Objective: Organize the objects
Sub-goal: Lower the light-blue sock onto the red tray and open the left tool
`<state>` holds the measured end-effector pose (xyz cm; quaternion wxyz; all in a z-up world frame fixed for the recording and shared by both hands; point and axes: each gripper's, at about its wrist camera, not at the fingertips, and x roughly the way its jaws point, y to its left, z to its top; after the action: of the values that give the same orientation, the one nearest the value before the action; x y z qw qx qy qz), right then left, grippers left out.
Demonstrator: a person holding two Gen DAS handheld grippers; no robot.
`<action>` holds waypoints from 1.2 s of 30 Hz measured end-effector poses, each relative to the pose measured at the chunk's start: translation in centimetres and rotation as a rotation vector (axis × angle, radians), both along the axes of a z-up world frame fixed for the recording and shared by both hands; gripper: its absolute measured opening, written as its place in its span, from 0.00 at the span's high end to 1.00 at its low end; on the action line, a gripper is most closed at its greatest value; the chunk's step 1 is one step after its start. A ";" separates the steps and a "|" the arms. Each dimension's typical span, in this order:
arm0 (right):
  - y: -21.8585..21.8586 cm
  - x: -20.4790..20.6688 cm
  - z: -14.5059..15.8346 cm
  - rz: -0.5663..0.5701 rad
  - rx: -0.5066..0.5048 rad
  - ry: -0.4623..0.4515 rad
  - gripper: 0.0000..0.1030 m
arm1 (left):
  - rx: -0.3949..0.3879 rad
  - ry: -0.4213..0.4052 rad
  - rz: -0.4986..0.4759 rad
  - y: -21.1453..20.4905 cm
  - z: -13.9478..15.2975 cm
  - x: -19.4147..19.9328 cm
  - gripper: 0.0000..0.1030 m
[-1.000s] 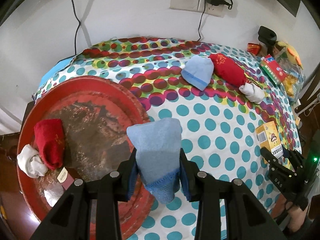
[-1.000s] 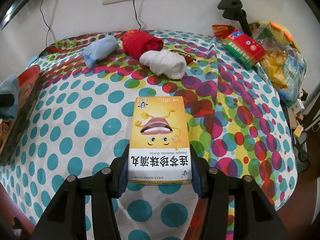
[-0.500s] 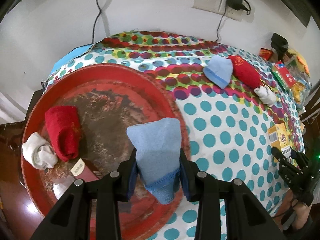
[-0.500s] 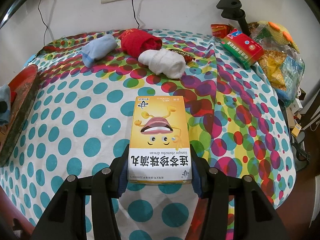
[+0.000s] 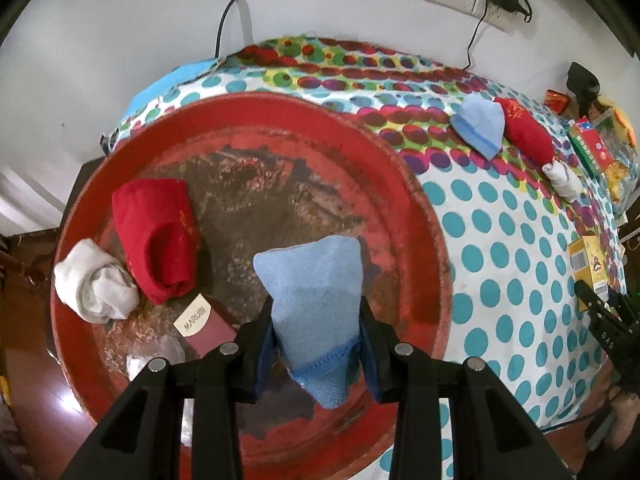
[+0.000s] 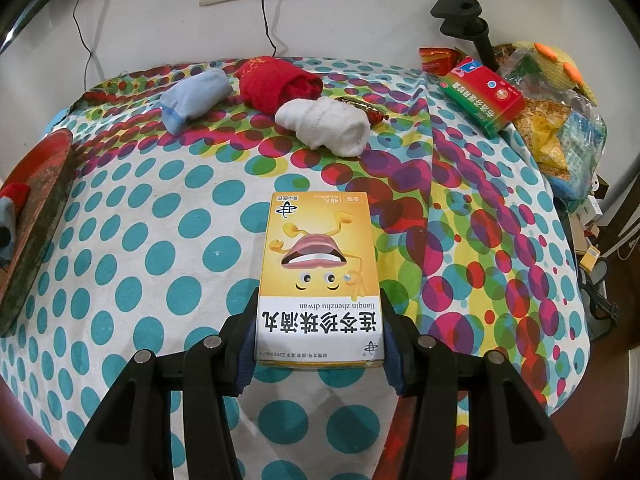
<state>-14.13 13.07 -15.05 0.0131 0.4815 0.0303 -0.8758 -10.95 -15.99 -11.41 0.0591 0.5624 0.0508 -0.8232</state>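
My left gripper [image 5: 316, 320] is shut on a light blue sock [image 5: 314, 292] and holds it above the round red tray [image 5: 416, 184]. In the tray lie a red sock [image 5: 154, 232], a white sock [image 5: 94, 286] and a small maroon box [image 5: 204, 326]. My right gripper [image 6: 320, 328] is shut on a yellow medicine box [image 6: 320, 272] just above the dotted tablecloth. On the cloth at the back lie a blue sock [image 6: 194, 98], a red sock [image 6: 276, 82] and a white sock [image 6: 324, 124].
A red-green box [image 6: 482, 94], snack bags [image 6: 556, 136] and a black clamp stand [image 6: 466, 20] sit at the table's right back. The wall with sockets and cables is behind. The tray's edge [image 6: 36, 216] shows at the left of the right wrist view.
My left gripper has moved left with the blue sock, from over the tray's right rim to over the tray's middle. The right gripper with the yellow box has hardly moved.
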 end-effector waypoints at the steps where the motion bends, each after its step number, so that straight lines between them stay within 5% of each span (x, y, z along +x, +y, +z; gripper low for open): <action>1: 0.0 0.0 0.0 0.000 0.001 0.000 0.54 | 0.003 0.000 0.001 -0.1 -0.1 0.0 0.64; 36: -0.2 -0.1 0.0 -0.015 0.014 -0.004 0.54 | 0.055 -0.029 0.045 -3.2 -1.0 0.6 0.61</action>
<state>-14.25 12.83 -15.03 0.0032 0.4833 0.0328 -0.8748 -10.38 -19.19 -12.41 0.0628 0.5742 0.0850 -0.8119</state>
